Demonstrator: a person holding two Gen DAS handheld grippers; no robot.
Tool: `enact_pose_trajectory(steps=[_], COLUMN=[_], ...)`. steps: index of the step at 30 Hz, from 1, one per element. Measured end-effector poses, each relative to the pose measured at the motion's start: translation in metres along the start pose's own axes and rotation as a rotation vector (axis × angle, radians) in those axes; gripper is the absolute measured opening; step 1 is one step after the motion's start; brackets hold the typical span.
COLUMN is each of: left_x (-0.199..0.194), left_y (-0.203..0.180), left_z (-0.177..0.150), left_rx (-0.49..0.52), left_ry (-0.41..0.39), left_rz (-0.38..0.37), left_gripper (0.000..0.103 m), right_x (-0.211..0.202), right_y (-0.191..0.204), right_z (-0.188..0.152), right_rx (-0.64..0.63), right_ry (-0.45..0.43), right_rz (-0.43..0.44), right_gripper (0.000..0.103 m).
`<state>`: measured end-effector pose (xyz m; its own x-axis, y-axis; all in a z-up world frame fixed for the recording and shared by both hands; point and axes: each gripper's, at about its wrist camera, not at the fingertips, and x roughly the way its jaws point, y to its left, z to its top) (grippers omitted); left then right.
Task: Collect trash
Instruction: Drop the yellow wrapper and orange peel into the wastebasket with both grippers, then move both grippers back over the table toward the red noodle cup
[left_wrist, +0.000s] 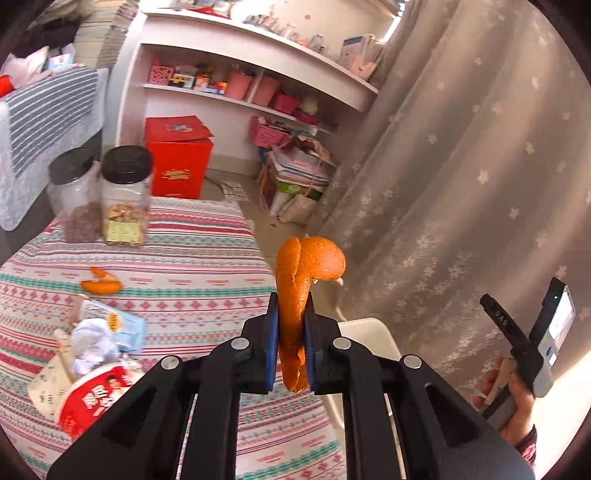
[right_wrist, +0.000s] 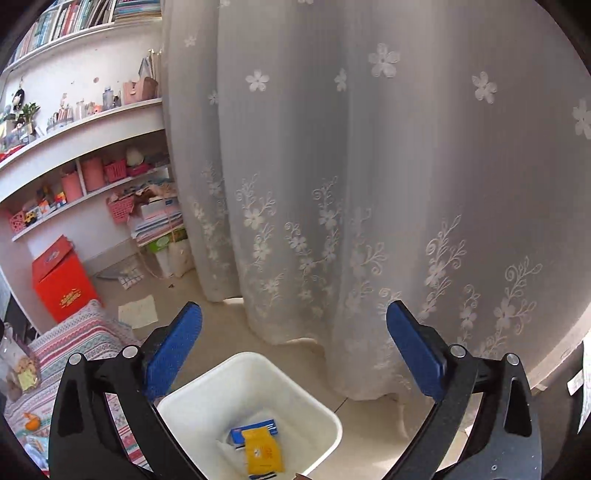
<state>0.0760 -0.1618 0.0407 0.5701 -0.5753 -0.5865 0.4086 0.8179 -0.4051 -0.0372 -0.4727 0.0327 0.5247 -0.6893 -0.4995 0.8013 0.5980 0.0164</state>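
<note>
— Peel (left_wrist: 295, 295) sits pinched between the left gripper (left_wrist: 291, 332) pads, lifted off the table (left_wrist: 207, 258) and hanging near the bin (left_wrist: 373, 332), whose white rim shows just past the jaws.

— And the right gripper (right_wrist: 293, 354)?

— Jaws spread wide, holding nothing, poised over the bin (right_wrist: 258, 369). Inside lie a yellow packet (right_wrist: 263, 452) and a blue box (right_wrist: 255, 430), so some trash looks already collected.

— What's left?

— Plenty, I'd judge. On the striped cloth: a second peel (left_wrist: 101, 282), a blue wrapper (left_wrist: 110, 321), crumpled tissue (left_wrist: 92, 347) and a red cup (left_wrist: 96, 398). The two jars (left_wrist: 125, 195) probably stay.

— So roughly?

— Under halfway; this peel still needs dropping in.
</note>
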Motion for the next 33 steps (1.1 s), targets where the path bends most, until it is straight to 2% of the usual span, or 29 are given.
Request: enact_pose_trajectory(steps=[6,12,17,18,19,21,23,25,28,30,33], left_x=[0.049,0.1,0.131,0.138,0.143,0.145,0.14,0.134,0.119,0.108,0.093], left_y=[-0.075,-0.127,-0.155,-0.159,-0.162,-0.168,-0.174,-0.177,-0.177,-0.172,-0.162], left_z=[-0.003,-0.017,-0.025,-0.026,-0.027,-0.028,-0.027,-0.025,-0.022,-0.02,-0.018], left_rx=[0.052,0.069,0.065,0.055,0.051,0.061,0.092,0.128,0.192,0.213,0.233], left_ry=[0.056,0.133,0.171,0.185,0.197,0.181,0.165,0.142,0.058,-0.006,-0.064], left_rz=[-0.089,-0.141,-0.172,-0.174,-0.17,-0.135,-0.136,-0.108,0.021,0.116,0.212], left_gripper=[0.012,0.012,0.015,0.024,0.042,0.063,0.064,0.073,0.086,0.09,0.091], right_x=[0.011,0.02,0.025,0.026,0.027,0.028,0.029,0.027,0.022,0.017,0.007], right_y=[-0.032,-0.052,-0.061,-0.063,-0.065,-0.069,-0.07,-0.067,-0.059,-0.051,-0.035], right_z=[0.007,0.012,0.014,0.014,0.014,0.014,0.014,0.014,0.012,0.011,0.007], right_rx=[0.025,0.044,0.017,0.015,0.018,0.025,0.028,0.023,0.016,0.011,0.001], right_ry=[0.005,0.024,0.03,0.034,0.036,0.041,0.044,0.042,0.036,0.03,0.023], right_rz=[-0.065,-0.114,-0.168,-0.176,-0.183,-0.186,-0.183,-0.179,-0.157,-0.134,-0.079], right_gripper=[0.096,0.096,0.096,0.096,0.096,0.096,0.096,0.096,0.096,0.096,0.096])
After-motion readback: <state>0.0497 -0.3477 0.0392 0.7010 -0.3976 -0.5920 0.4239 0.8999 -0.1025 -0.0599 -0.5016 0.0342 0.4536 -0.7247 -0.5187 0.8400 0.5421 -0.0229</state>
